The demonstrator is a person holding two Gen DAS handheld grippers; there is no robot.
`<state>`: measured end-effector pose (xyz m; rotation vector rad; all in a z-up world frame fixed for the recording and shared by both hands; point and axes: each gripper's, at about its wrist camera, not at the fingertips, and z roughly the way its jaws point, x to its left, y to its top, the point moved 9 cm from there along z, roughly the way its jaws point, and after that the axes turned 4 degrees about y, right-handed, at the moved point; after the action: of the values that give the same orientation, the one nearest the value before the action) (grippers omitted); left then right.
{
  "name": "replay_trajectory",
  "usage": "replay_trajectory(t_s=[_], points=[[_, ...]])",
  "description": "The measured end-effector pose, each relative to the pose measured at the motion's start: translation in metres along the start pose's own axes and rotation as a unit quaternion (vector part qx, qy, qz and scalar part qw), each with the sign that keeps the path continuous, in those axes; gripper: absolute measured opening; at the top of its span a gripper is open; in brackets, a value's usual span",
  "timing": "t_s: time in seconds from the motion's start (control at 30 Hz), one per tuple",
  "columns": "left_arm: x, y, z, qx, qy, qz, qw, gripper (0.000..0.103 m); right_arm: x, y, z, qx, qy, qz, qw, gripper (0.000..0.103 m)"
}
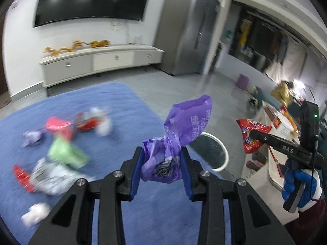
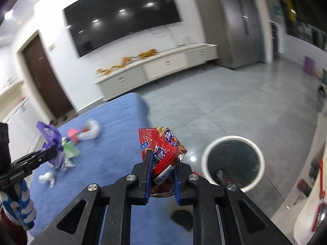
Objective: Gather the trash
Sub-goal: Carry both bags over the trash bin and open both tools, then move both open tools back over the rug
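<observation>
**Inspector:** Two tools, both loaded. Left tool (image 1: 161,157) is clamped on a crumpled purple wrapper (image 1: 179,130), raised above the blue rug (image 1: 126,110). White print runs along the wrapper; characters show, but I cannot read them.

**Clerk:** And the right?

**Inspector:** Right tool (image 2: 162,168) is pinched tight on a red snack packet (image 2: 161,149) with blue-and-white lettering, too creased to read. From the left view, "DAS" is embossed on the right tool's body, held by a blue-and-white gloved hand (image 1: 300,185).

**Clerk:** Remaining trash?

**Inspector:** Several wrappers (image 1: 61,140) lie scattered on the rug, blurred. A white-rimmed bin (image 2: 233,161) stands on the grey floor (image 2: 235,106), just beside the rug's edge, right of the red packet.

**Clerk:** Clearance?

**Inspector:** Open floor runs to the white cabinet (image 2: 159,69) under the wall screen (image 2: 122,18).
</observation>
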<state>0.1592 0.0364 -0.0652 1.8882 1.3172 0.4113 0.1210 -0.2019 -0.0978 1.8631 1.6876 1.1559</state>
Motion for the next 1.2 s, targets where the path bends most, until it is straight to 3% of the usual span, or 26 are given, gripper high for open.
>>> replay_trajectory(t_s=[0.43, 0.73, 0.8, 0.83, 0.9, 1.07, 1.2], points=[[-0.129, 0.045, 0.177, 0.100, -0.069, 0.046, 0.9915, 0.035, -0.162, -0.002, 0.052, 0.018, -0.073, 0.120, 0.990, 0.017], [-0.185, 0.047, 0.283, 0.155, -0.084, 0.047, 0.9833, 0.037, -0.227, -0.013, 0.102, 0.051, -0.095, 0.158, 0.981, 0.019], [-0.192, 0.045, 0.302, 0.165, -0.086, 0.042, 0.9815, 0.041, -0.237, -0.013, 0.113, 0.058, -0.099, 0.162, 0.980, 0.025], [-0.194, 0.045, 0.309, 0.168, -0.087, 0.039, 0.9811, 0.043, -0.242, -0.014, 0.119, 0.060, -0.101, 0.164, 0.979, 0.036], [-0.197, 0.042, 0.321, 0.176, -0.093, 0.027, 0.9797, 0.053, -0.248, -0.015, 0.125, 0.063, -0.108, 0.168, 0.978, 0.044], [-0.200, 0.039, 0.334, 0.183, -0.094, 0.020, 0.9784, 0.055, -0.258, -0.016, 0.124, 0.064, -0.131, 0.173, 0.974, 0.044], [-0.199, 0.045, 0.317, 0.156, -0.086, 0.022, 0.9838, 0.055, -0.251, -0.013, 0.108, 0.058, -0.148, 0.157, 0.975, 0.044]])
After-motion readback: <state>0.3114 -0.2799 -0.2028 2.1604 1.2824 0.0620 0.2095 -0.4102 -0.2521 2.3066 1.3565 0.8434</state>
